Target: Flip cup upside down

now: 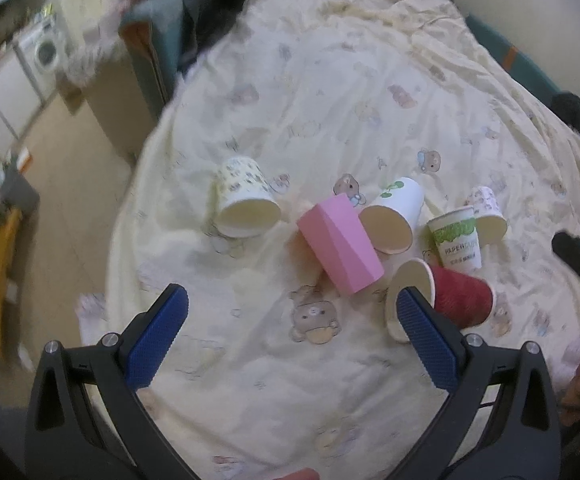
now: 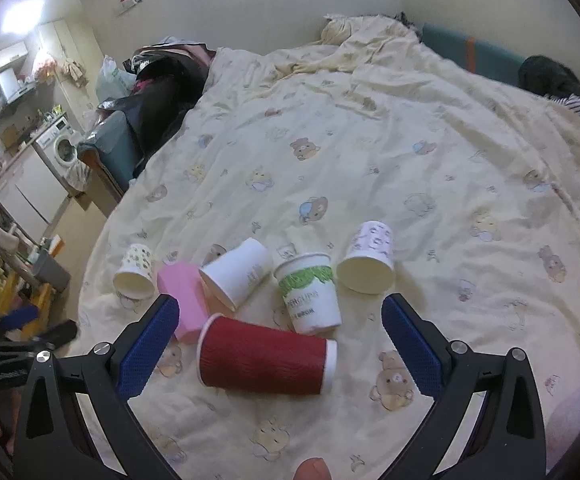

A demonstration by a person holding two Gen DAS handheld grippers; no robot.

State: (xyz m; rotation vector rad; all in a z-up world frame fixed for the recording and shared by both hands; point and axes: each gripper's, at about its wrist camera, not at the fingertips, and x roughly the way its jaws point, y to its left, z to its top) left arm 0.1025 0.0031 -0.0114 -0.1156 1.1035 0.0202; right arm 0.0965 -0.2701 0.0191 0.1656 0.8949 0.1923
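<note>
Several cups sit on a bear-print bedspread (image 1: 330,112). A red ribbed cup (image 2: 264,358) lies on its side; it also shows in the left wrist view (image 1: 456,298). A pink faceted cup (image 1: 340,242) lies tipped over. A white cup (image 1: 394,216), a spotted cup (image 1: 244,204) and a pale patterned cup (image 1: 488,216) lie on their sides. A green-printed paper cup (image 1: 458,242) stands with its wide end down. My left gripper (image 1: 292,304) is open and empty, left of the red cup. My right gripper (image 2: 280,312) is open and empty above the red cup.
The bed's left edge drops to a tan floor (image 1: 62,168). A teal bed frame with dark clothes (image 2: 158,96) lies at the far left. A washing machine (image 2: 60,148) and cabinets stand beyond. Dark clothing (image 2: 554,80) lies at the far right by the wall.
</note>
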